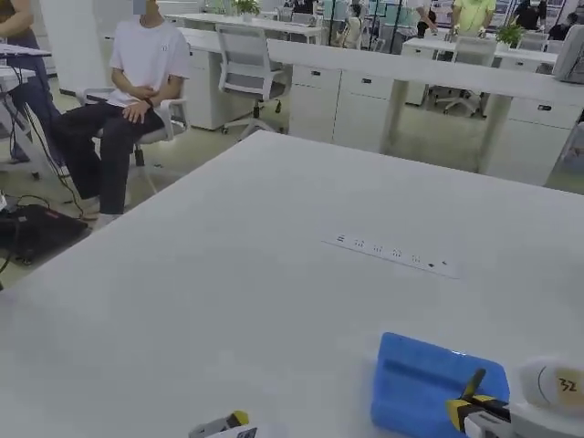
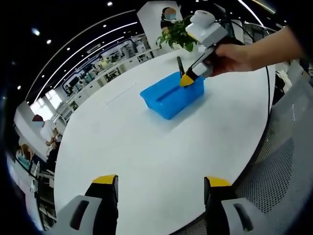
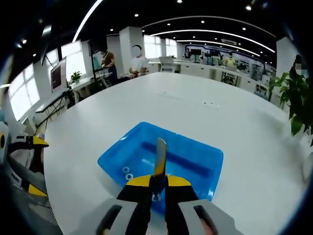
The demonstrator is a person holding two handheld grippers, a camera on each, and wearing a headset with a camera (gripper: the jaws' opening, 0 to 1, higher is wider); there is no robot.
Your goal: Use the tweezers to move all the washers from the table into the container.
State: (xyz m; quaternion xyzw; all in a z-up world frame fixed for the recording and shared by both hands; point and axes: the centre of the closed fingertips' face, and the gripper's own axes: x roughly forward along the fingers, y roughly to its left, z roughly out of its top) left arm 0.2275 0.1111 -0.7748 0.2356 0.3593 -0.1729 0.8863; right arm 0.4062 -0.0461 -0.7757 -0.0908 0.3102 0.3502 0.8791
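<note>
At the far left of the head view, a person (image 1: 137, 73) sits beyond the white table (image 1: 228, 274). Your left gripper (image 2: 161, 185) hovers over the near part of the table, jaws spread wide with nothing between them. Further right, a flush socket strip (image 1: 392, 253) lies in the tabletop; its markings are too small to read. Right of that, close to the front edge, sits the blue container (image 3: 195, 156). Two washers (image 3: 128, 172) lie inside it, near its left wall in the right gripper view. Your right gripper (image 3: 157, 185) is clamped on the tweezers (image 3: 160, 152), which point out above the container's floor. I cannot tell whether their tips hold anything. On that gripper's white body a round label (image 1: 568, 385) reads "32". A potted plant (image 3: 293, 98) stands at the far right.
</note>
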